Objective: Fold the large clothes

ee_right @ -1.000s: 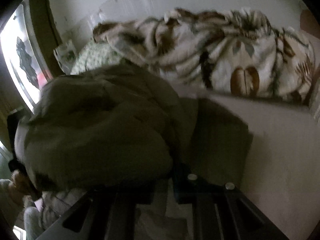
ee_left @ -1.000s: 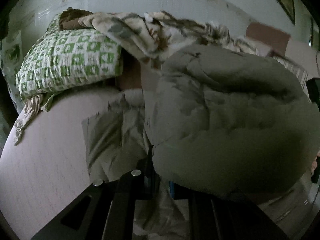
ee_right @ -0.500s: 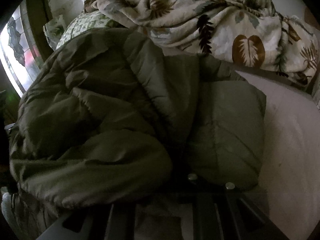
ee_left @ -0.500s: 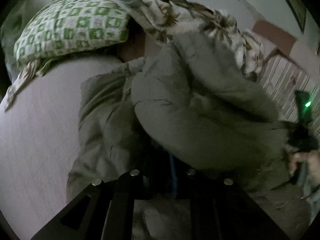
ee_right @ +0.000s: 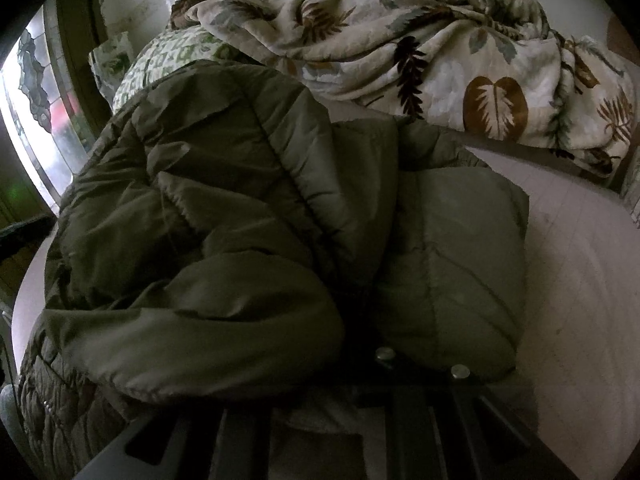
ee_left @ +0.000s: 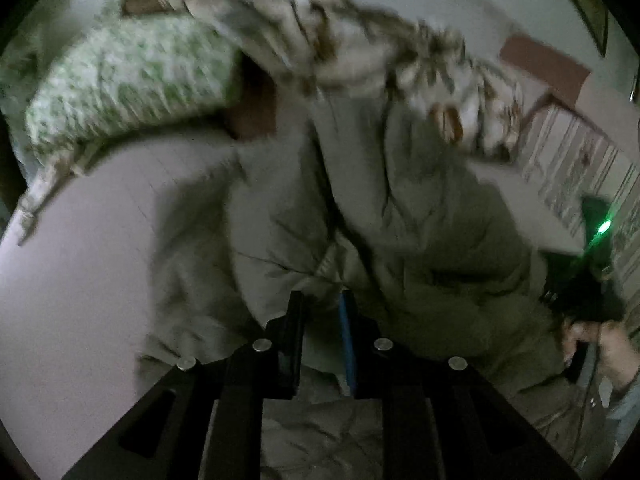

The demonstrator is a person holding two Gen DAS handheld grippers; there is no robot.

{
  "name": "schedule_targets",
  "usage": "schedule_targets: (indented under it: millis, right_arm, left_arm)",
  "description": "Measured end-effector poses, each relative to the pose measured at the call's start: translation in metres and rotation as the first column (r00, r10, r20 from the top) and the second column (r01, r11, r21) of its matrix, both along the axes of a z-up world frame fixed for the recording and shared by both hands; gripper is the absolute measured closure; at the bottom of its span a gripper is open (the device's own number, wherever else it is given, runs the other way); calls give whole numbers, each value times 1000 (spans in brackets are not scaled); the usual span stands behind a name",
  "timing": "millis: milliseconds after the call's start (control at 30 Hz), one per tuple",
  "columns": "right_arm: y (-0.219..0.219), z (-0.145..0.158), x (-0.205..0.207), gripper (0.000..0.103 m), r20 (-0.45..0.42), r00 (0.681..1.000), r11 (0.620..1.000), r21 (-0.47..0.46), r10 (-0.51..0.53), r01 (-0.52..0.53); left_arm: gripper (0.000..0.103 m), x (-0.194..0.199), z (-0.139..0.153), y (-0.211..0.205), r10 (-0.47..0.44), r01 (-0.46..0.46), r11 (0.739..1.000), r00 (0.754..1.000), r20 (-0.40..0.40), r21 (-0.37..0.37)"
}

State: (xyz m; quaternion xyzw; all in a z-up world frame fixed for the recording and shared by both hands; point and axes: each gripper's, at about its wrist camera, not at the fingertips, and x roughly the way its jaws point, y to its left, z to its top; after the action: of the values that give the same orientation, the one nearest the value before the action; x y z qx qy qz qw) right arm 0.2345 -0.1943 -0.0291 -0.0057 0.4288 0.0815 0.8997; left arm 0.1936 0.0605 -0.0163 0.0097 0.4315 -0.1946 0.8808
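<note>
Left wrist view: jacket (ee_left: 400,240) now lowered onto bed (ee_left: 80,300), folded over. Left gripper (ee_left: 322,316) fingers just easing apart, fabric between. Right gripper (ee_right: 360,352) buried, shut. Fold nearly set.

Hidden or unclear items:
- Right gripper (ee_right: 360,344): fingertips buried under the olive padded jacket (ee_right: 224,216); jaw gap not visible.
- Jacket: near hem cut off at the frame's lower left.
- Green-patterned pillow (ee_left: 128,80) and leaf-print blanket (ee_left: 360,52): smeared by motion blur in the left wrist view (pattern unreadable).
- Person's hand (ee_left: 600,348): far right, partly cropped.
</note>
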Motion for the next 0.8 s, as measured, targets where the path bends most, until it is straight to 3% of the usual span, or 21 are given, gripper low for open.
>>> schedule_targets:
  millis: [100,133,200,233,267,367,600,800]
  right_arm:
    - [0,6,-5,85,14,1000,1000,-27,6,-5]
    - [0,9,-8,79,18,1000,999,-40,10,-10]
    - [-1,12,-12,56,8,1000,998,-66,15,-14]
    - [-3,14,-14,27,6,1000,997,-77,18,-18]
    - [-4,17,-22,21,23,999,995,-93,27,-25]
    - [-10,24,-34,21,15,999,995,-96,30,-29]
    - [-19,63,-52,21,58,998,999,37,0,-2]
    - [2,84,-38,21,66,998,988,154,-23,13]
  left_arm:
    - [86,3,-20,-7,-4,5,1000,999,-44,16]
    - [86,3,-24,-8,0,1,1000,999,-47,16]
    - [86,2,-27,-7,6,-5,1000,999,-53,8]
    - [86,2,-27,-6,8,-8,1000,998,-56,5]
    - [86,1,-27,-6,8,-8,1000,998,-58,6]
    - [86,-2,-26,-8,5,-4,1000,998,-58,23]
    - [86,-6,-28,-10,5,-2,999,998,-60,41]
    - [86,-5,-31,-12,5,-2,999,999,-54,51]
